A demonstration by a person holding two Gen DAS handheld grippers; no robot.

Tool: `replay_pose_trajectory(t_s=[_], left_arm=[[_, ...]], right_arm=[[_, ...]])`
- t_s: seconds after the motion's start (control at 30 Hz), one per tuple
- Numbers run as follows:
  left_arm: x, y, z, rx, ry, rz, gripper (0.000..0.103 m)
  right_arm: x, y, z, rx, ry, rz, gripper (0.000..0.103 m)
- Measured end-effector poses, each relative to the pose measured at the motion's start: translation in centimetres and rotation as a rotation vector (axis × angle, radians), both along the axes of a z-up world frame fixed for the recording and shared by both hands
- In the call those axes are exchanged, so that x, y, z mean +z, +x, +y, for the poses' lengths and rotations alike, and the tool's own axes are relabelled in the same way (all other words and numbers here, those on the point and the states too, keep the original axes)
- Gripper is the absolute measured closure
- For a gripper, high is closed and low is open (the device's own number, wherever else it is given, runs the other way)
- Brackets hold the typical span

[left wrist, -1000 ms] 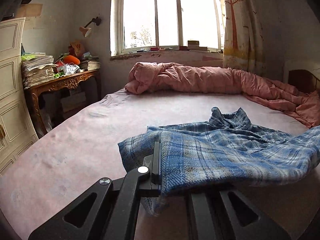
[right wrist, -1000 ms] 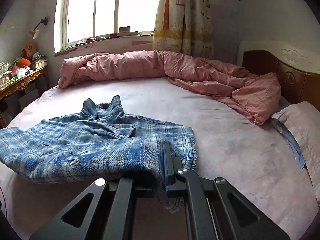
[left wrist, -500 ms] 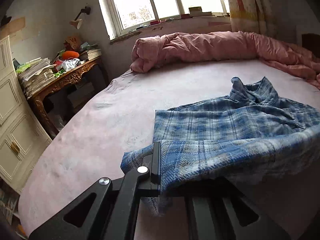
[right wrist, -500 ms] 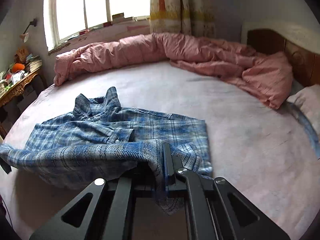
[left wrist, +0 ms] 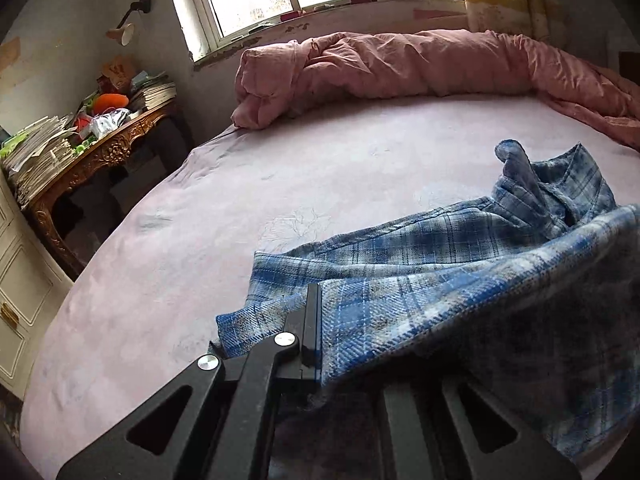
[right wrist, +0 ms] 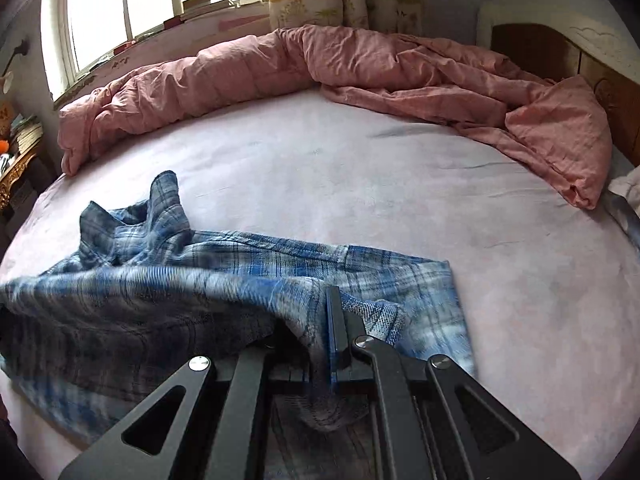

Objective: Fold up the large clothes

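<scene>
A blue plaid shirt (left wrist: 440, 264) lies on the pink bed sheet (left wrist: 240, 200), collar pointing toward the window. My left gripper (left wrist: 320, 320) is shut on the shirt's lower left hem and holds it lifted above the bed, folded over toward the collar. In the right wrist view the same shirt (right wrist: 248, 264) shows, and my right gripper (right wrist: 326, 328) is shut on its lower right hem, also lifted. The raised hem stretches between the two grippers and drapes over the shirt's body. One finger of each gripper is hidden under the cloth.
A rumpled pink duvet (right wrist: 320, 64) runs along the far side of the bed under the window and down to the headboard (right wrist: 560, 52). A cluttered wooden side table (left wrist: 92, 148) and a cream cabinet (left wrist: 16, 288) stand left of the bed.
Both grippers have risen and moved forward toward the collar, carrying the shirt's lower hem up and over its body. The views now look down on the bed more steeply.
</scene>
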State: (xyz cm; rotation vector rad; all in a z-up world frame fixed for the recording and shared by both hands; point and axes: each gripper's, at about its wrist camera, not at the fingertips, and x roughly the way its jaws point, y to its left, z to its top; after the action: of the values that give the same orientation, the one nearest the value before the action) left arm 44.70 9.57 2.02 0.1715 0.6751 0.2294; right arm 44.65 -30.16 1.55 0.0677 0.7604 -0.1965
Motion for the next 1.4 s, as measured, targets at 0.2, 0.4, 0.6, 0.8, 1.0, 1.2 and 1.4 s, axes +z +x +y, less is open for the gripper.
replay_pose_trajectory(t_s=[0.2, 0.4, 0.6, 0.8, 1.0, 1.2, 1.4], left_arm=[[-0.7, 0.5, 0.0, -0.017, 0.018, -0.018, 0.099], [-1.2, 0.5, 0.2, -0.017, 0.019, -0.015, 0.095], [-0.5, -0.1, 1.1, -0.018, -0.021, -0.009, 0.001], [1.5, -0.7, 3.5, 0.001, -0.085, -0.079, 0.001], [0.7, -0.7, 6.0, 0.001, -0.199, -0.096, 0.001], [0.6, -1.0, 6.9, -0.052, -0.318, -0.125, 0.001], [-0.9, 0.1, 5.5, -0.001, -0.216, -0.051, 0.002]], right_arm=[[-0.1, 0.2, -0.4, 0.019, 0.022, -0.060, 0.097], [-0.9, 0.3, 0.4, 0.031, -0.048, -0.050, 0.097], [-0.8, 0.0, -0.9, 0.077, 0.020, -0.034, 0.065], [1.2, -1.4, -4.1, 0.071, 0.117, -0.084, 0.032], [2.2, -2.6, -6.3, 0.081, 0.184, -0.152, 0.030], [2.6, -3.2, -5.5, 0.175, 0.143, -0.178, 0.025], [2.5, -3.3, -2.4, 0.300, 0.034, -0.082, 0.013]])
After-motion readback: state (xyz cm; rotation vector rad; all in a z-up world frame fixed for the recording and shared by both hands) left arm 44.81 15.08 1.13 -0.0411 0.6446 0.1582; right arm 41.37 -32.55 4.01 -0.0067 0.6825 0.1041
